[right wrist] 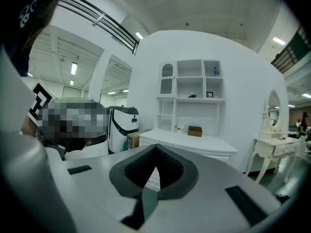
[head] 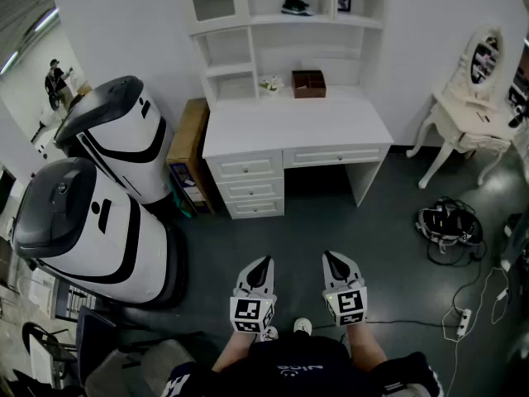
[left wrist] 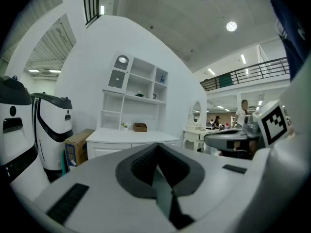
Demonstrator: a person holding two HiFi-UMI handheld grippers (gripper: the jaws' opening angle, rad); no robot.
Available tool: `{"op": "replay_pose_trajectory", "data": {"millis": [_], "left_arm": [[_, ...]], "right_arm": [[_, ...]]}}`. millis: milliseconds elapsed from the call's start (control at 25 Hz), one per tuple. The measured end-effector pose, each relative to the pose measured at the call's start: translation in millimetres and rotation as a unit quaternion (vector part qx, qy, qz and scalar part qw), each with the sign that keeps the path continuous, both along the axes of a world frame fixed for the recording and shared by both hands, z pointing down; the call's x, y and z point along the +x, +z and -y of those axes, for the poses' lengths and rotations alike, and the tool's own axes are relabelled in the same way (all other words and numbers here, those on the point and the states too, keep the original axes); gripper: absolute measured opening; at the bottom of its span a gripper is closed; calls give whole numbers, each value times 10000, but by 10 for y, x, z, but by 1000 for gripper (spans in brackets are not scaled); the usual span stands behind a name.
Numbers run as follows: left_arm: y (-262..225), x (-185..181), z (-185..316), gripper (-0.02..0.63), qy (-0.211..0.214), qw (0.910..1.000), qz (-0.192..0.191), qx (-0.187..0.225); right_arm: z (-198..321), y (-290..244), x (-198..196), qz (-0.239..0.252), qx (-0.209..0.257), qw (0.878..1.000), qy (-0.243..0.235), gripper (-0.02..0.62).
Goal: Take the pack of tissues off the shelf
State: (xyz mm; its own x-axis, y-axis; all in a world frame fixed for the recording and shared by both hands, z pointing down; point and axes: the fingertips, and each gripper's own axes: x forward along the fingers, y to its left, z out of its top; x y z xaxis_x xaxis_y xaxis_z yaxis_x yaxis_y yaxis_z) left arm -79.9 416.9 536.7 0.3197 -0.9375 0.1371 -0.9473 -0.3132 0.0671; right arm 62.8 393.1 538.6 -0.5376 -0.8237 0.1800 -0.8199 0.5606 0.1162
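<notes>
A white desk [head: 297, 126] with a shelf unit [head: 248, 23] on top stands against the far wall. On a middle shelf lies a small dark-and-white bundle [head: 296, 7], also in the right gripper view [right wrist: 193, 96]; I cannot tell whether it is the pack of tissues. A small blue item [right wrist: 215, 72] stands on the top shelf. My left gripper [head: 263, 265] and right gripper [head: 332, 260] are held low in front of the person, well short of the desk. Both are shut with nothing between the jaws, which touch at the tips in the left gripper view [left wrist: 156, 147] and the right gripper view [right wrist: 155, 149].
A brown box [head: 308, 83] and a small pale item [head: 270, 82] sit at the back of the desk. Two large white-and-black machines [head: 116, 135] and a cardboard box [head: 188, 151] stand on the left. A white vanity table [head: 467, 114] stands on the right, and cables [head: 449, 222] and a power strip [head: 463, 317] lie on the dark floor.
</notes>
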Motion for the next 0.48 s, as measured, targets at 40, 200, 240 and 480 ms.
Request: {"op": "replay_pose_trajectory", "data": {"millis": [40,200,240,480], "left_arm": [[7,5,-6,2,0,10000,2,-3],[33,35,-18,2,-13,10000,2,-29],[37,47,-18,2,-17,10000,-1,-33],[57,130,-6,3,-41,9999,-144,-55]], "right_arm": [[-7,22,12,-5,-30,10000,6,8],[-6,41,53,-6,-39,10000,17,6],[-2,44,66,3,-42,10000,22,7],[65,73,219,68,-58,9996,270,11]]}}
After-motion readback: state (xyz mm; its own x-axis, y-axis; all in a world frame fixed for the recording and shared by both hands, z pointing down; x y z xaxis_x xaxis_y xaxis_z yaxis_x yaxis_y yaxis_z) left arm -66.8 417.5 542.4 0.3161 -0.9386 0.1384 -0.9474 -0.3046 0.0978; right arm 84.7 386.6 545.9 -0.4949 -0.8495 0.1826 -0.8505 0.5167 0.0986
